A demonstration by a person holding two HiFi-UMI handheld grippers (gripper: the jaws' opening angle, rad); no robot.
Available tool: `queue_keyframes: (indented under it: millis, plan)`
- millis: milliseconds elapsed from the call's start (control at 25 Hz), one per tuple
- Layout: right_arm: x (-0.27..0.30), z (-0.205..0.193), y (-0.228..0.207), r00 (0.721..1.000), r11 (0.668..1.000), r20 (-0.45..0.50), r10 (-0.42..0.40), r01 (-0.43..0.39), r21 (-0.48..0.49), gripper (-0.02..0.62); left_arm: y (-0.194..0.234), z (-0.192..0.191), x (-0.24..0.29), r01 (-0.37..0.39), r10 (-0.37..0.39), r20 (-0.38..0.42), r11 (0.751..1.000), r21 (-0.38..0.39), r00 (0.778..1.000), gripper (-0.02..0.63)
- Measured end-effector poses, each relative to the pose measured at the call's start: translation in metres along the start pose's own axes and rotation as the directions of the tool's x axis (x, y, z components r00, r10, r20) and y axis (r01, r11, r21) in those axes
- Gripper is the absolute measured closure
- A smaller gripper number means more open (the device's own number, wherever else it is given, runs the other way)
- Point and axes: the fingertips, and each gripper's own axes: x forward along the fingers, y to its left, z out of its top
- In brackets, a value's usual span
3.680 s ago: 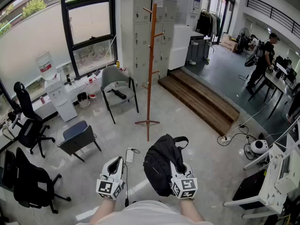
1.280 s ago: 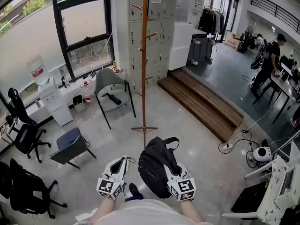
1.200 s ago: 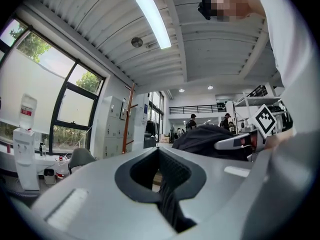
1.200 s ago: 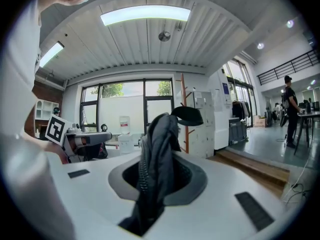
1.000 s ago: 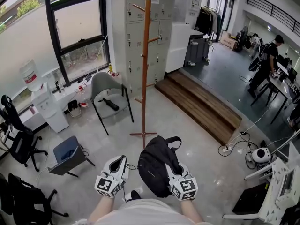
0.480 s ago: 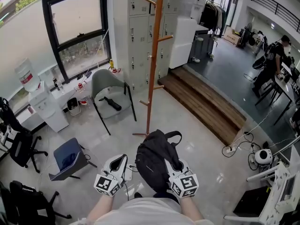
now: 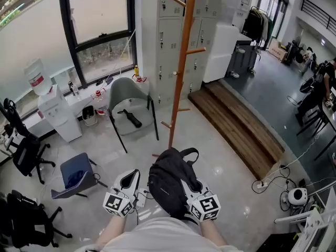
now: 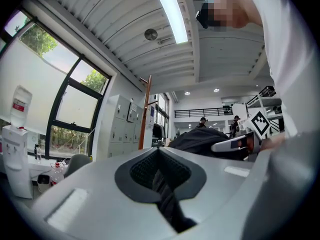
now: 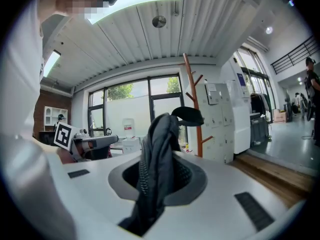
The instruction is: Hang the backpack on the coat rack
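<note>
Backpack (image 7: 167, 185) hangs just short of the rack (image 7: 181, 67), soft, saggy, probably light; right gripper (image 7: 191, 187) pinches its fabric, left gripper (image 7: 132, 176) closed, empty. The top loop (image 7: 190, 152) looks best for hooking a peg

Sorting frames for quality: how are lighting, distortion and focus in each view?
Head view: even daylight, sharp; verticals like the coat rack lean. Left gripper view: heavy fisheye, black corners, ceiling light blown out. Right gripper view: same fisheye; the backpack looks slightly soft so near the lens.

Grey lockers (image 7: 169, 33), window (image 7: 101, 28), pale floor (image 7: 233, 178).
</note>
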Motion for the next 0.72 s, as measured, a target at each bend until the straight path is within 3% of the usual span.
queue_keyframes:
  millis: [240, 400, 720]
  plan:
    - [0.026, 0.017, -0.047, 0.989, 0.988, 0.001, 0.15, -0.15, -0.046, 0.528, -0.011, 0.013, 0.054, -0.101, 0.1, 0.036, 0.994, 0.031, 0.994, 0.597]
    - [0.04, 0.028, -0.071, 0.974, 0.969, -0.007, 0.226, -0.226, -0.1, 0.528, -0.014, 0.009, 0.072, -0.167, 0.166, 0.019, 0.985, 0.048, 0.986, 0.597]
    - [0.07, 0.037, -0.099, 0.961, 0.951, -0.009, 0.275, -0.273, -0.144, 0.528, 0.01, 0.007, 0.087, -0.302, 0.302, -0.002, 0.952, 0.041, 0.953, 0.597]
